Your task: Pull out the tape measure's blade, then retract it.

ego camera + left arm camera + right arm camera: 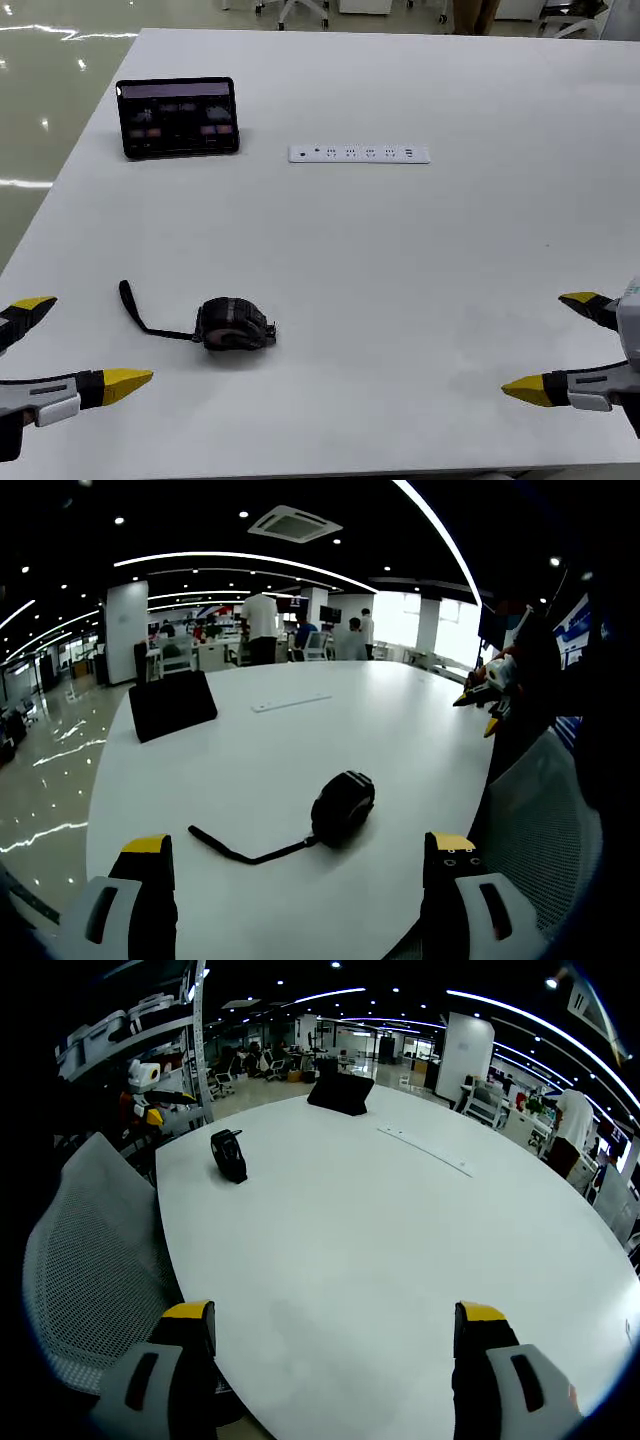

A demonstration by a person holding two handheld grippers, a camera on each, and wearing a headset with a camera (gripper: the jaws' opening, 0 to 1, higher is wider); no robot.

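The left hand-held gripper [100, 338] hovers over the near left corner of the tabletop [400, 250], its yellow-tipped jaws spread wide and holding nothing. The right hand-held gripper [533, 343] hangs by the near right corner, jaws likewise apart and empty. The black tape measure [235, 323] lies close to the near edge, left of the middle. It is just beyond the left hand-held gripper and well apart from the right one. Its blade is inside the case, and its black strap [140, 310] trails toward the left edge. A dark tablet [178, 117] stands propped near the far left corner. A white power strip [359, 153] lies flat toward the far edge, about midway along.
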